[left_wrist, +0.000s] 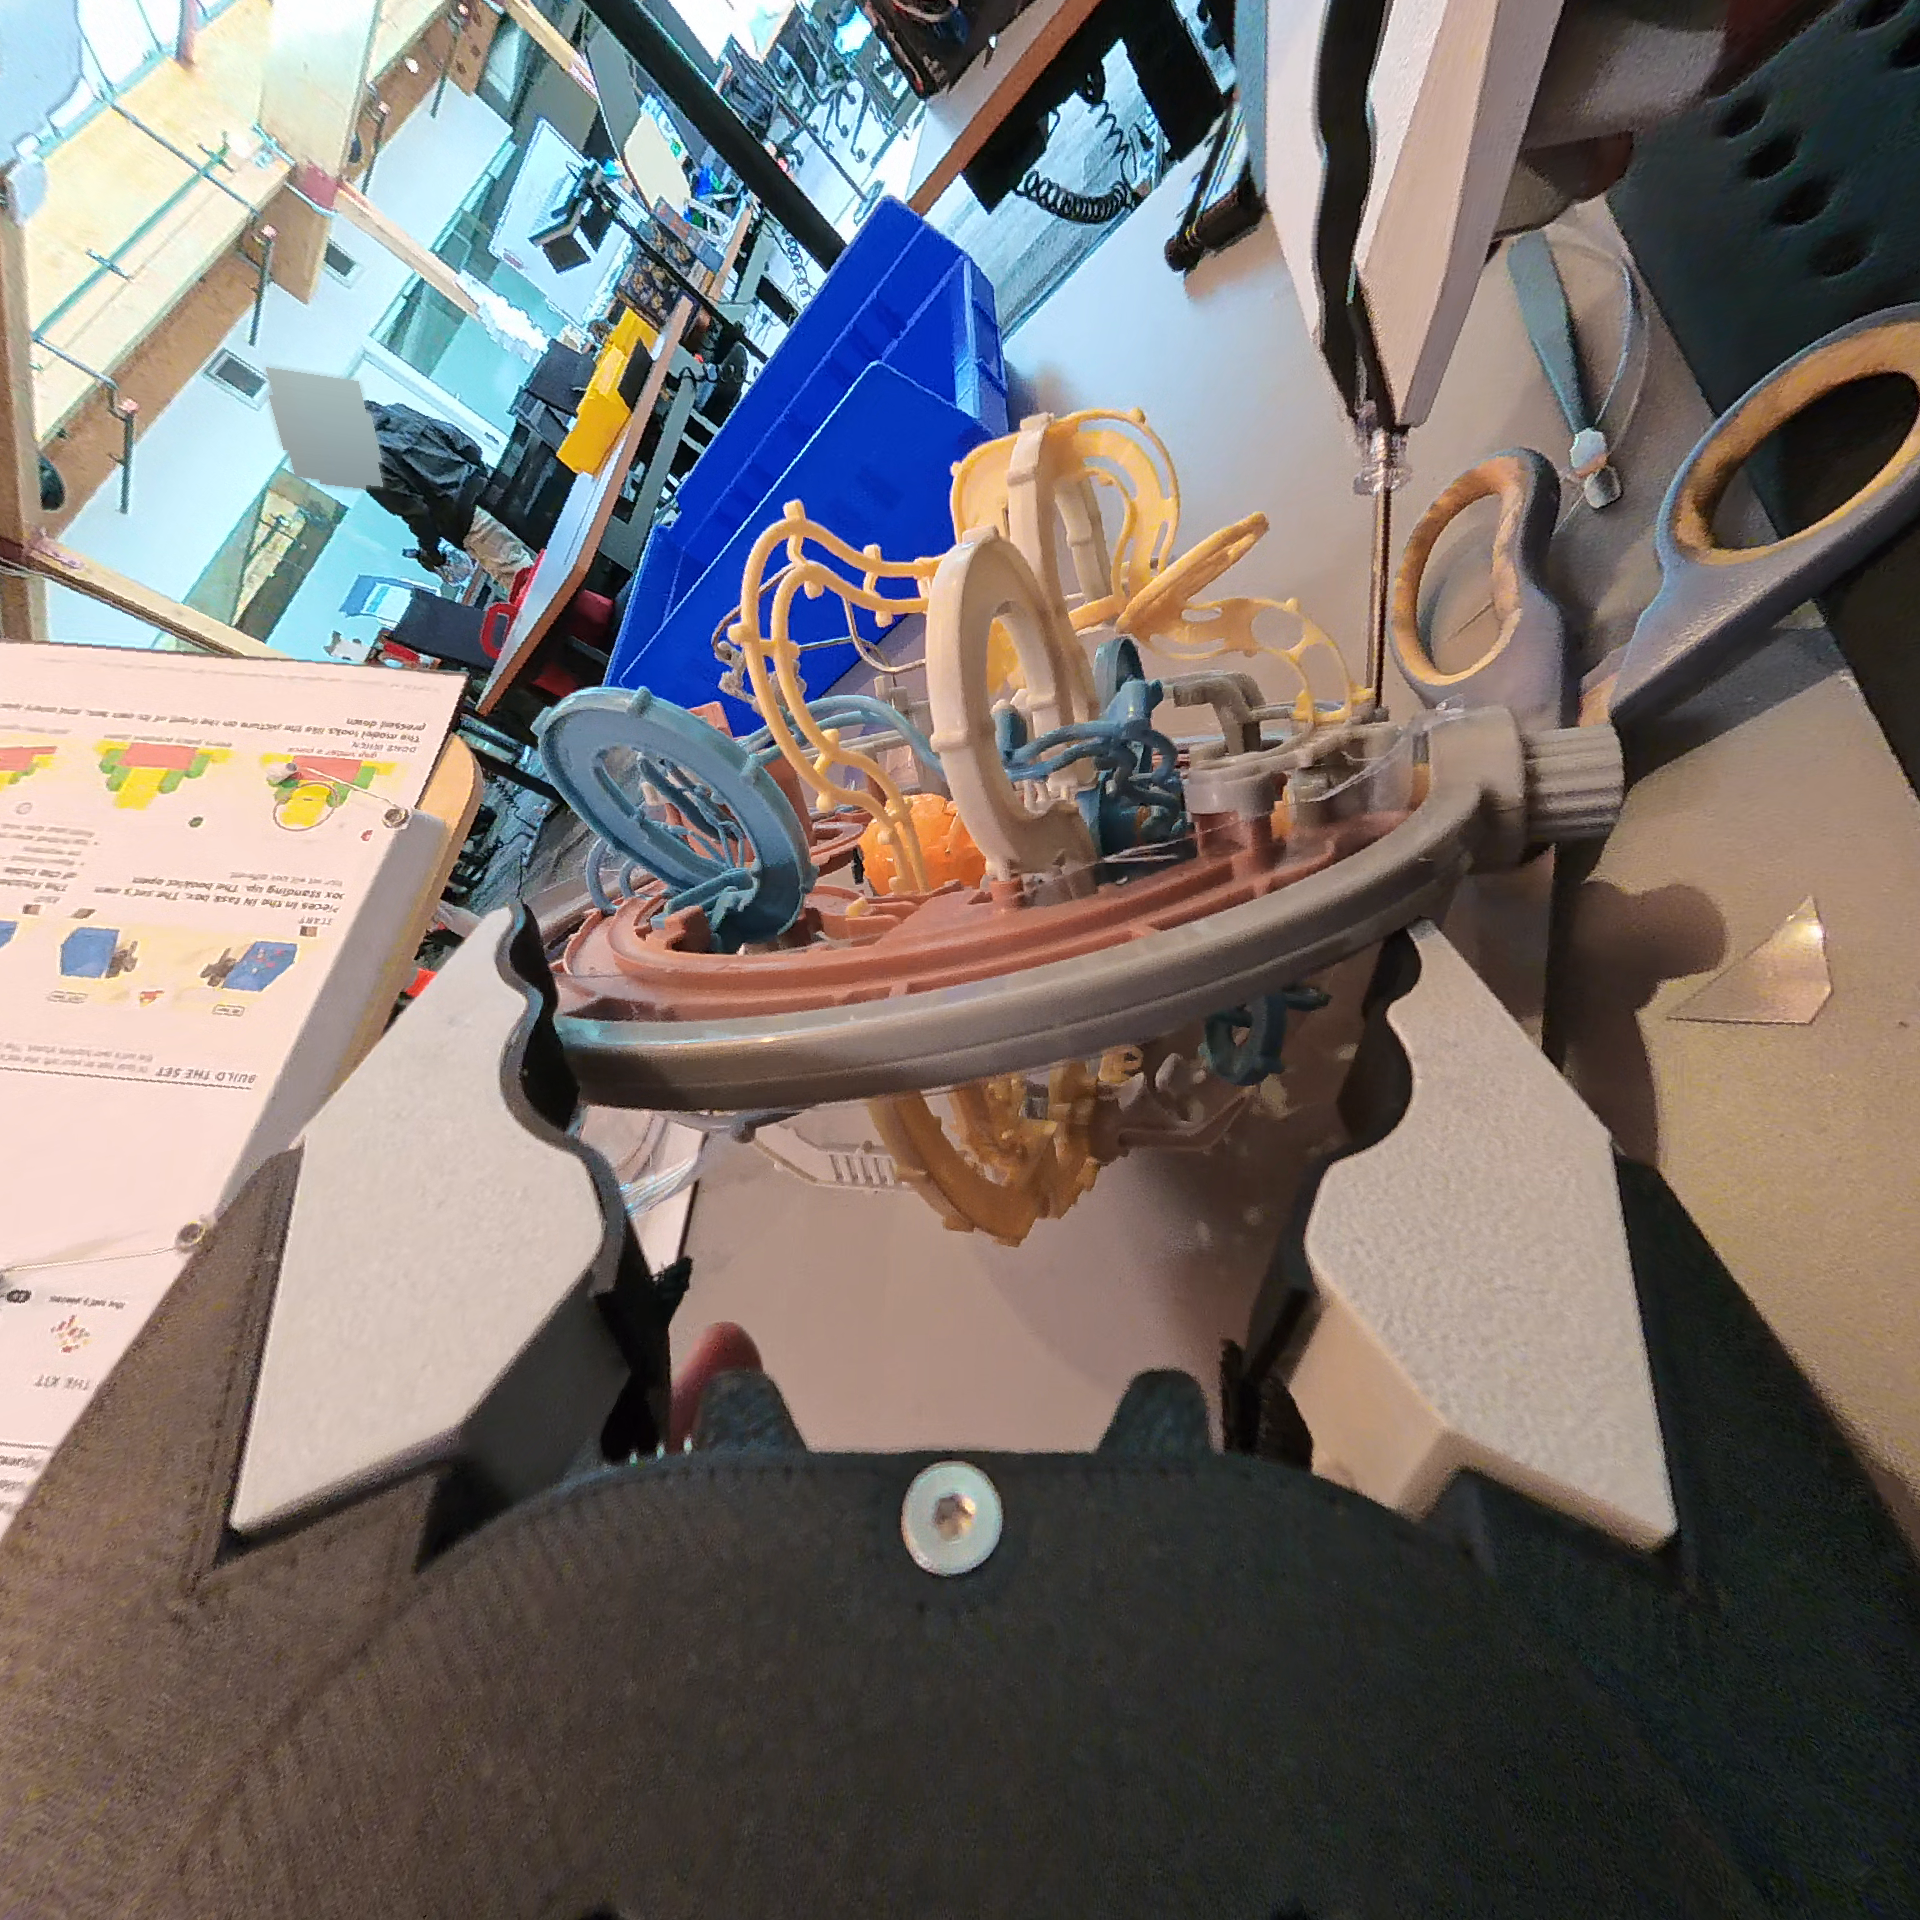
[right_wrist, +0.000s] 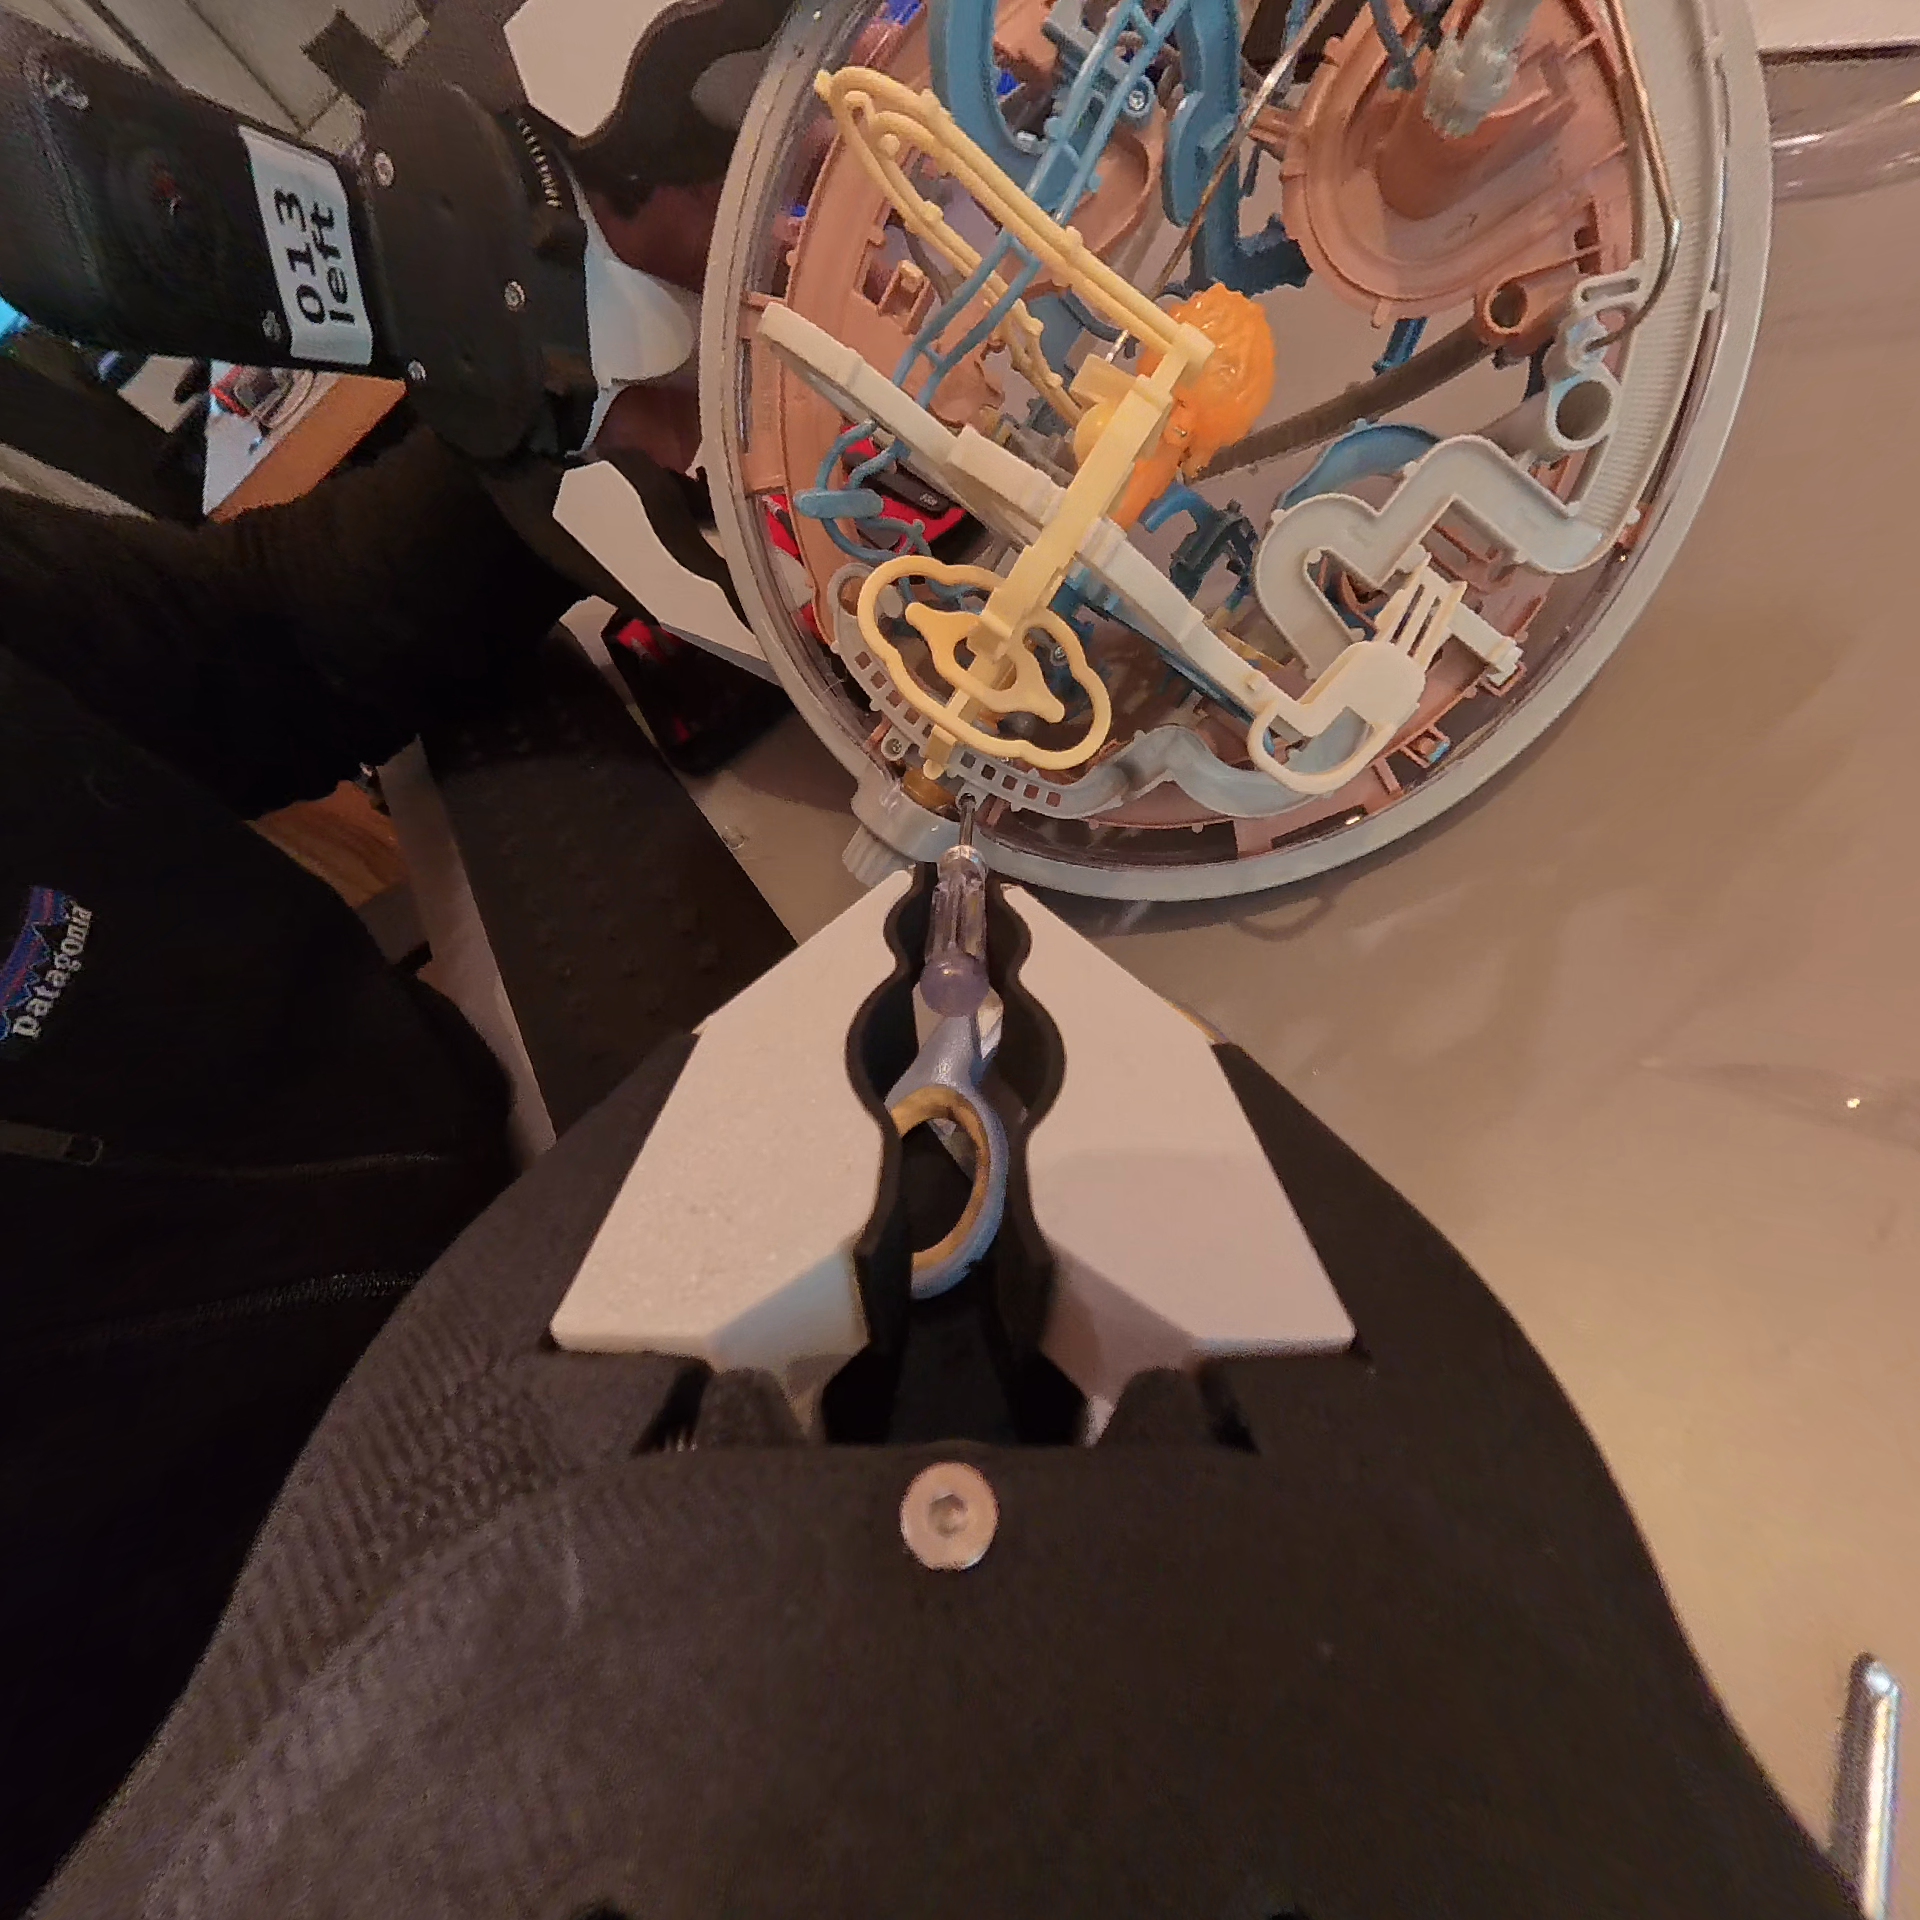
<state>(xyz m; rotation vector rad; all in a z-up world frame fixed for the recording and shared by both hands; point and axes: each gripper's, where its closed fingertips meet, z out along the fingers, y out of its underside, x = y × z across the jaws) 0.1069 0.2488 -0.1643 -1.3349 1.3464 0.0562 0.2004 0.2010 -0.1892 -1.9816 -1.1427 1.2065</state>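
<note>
A clear maze ball (left_wrist: 1039, 1003) with a grey rim holds yellow, blue, white and brown tracks and an orange piece (left_wrist: 914, 842). Its upper side is open. My left gripper (left_wrist: 966, 997) is shut on its rim, one finger at each side, and holds it tilted over the table. My right gripper (right_wrist: 951, 904) is shut on a small clear-handled screwdriver (right_wrist: 951, 935). The screwdriver's tip touches the maze ball's rim (right_wrist: 1704, 520) by a grey knob (right_wrist: 868, 847). In the left wrist view the right gripper (left_wrist: 1387, 405) comes down from above with the screwdriver (left_wrist: 1377, 473).
Grey-handled scissors (left_wrist: 1766, 499) lie on the grey table (left_wrist: 1714, 1195) behind the maze. Blue bins (left_wrist: 831, 468) stand farther back. A printed instruction sheet (left_wrist: 208, 935) stands at the left. A clear plastic shard (left_wrist: 1766, 971) lies at the right. A person's dark sleeve (right_wrist: 208, 644) is at the left.
</note>
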